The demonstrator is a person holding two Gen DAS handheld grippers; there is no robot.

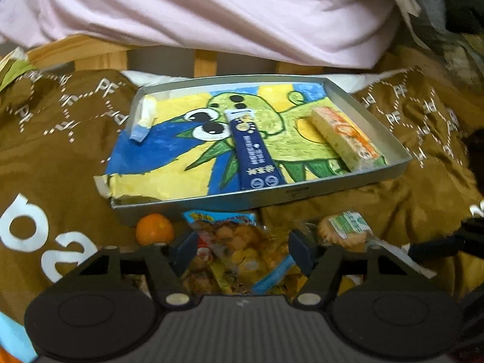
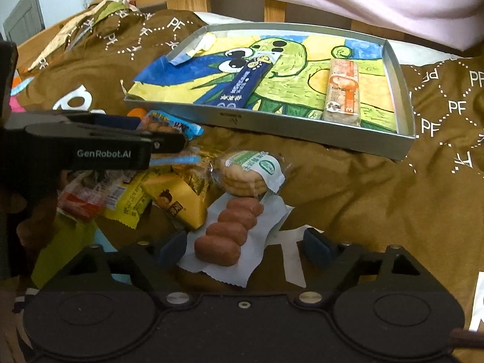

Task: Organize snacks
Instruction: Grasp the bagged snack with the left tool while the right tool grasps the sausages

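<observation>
A silver tray [image 1: 272, 195] [image 2: 242, 118] lined with a dinosaur drawing rests on a brown blanket. In it lie a dark blue stick pack [image 1: 254, 151] [image 2: 242, 84] and an orange-wrapped cake bar [image 1: 345, 139] [image 2: 341, 90]. My left gripper [image 1: 242, 252] [image 2: 181, 142] hangs low over a blue-edged bag of fried snacks [image 1: 239, 242] [image 2: 169, 124]; its jaws stand apart with the bag between them. My right gripper [image 2: 245, 248] is open around a white pack of brown sausages [image 2: 227, 233], the right finger well apart from it.
In front of the tray lie an orange fruit [image 1: 154, 230], a round biscuit pack [image 1: 345, 230] [image 2: 251, 172] and yellow and red wrapped snacks [image 2: 178, 202]. Behind it, a pink cloth [image 1: 211, 15] hangs over a wooden frame [image 1: 205, 63].
</observation>
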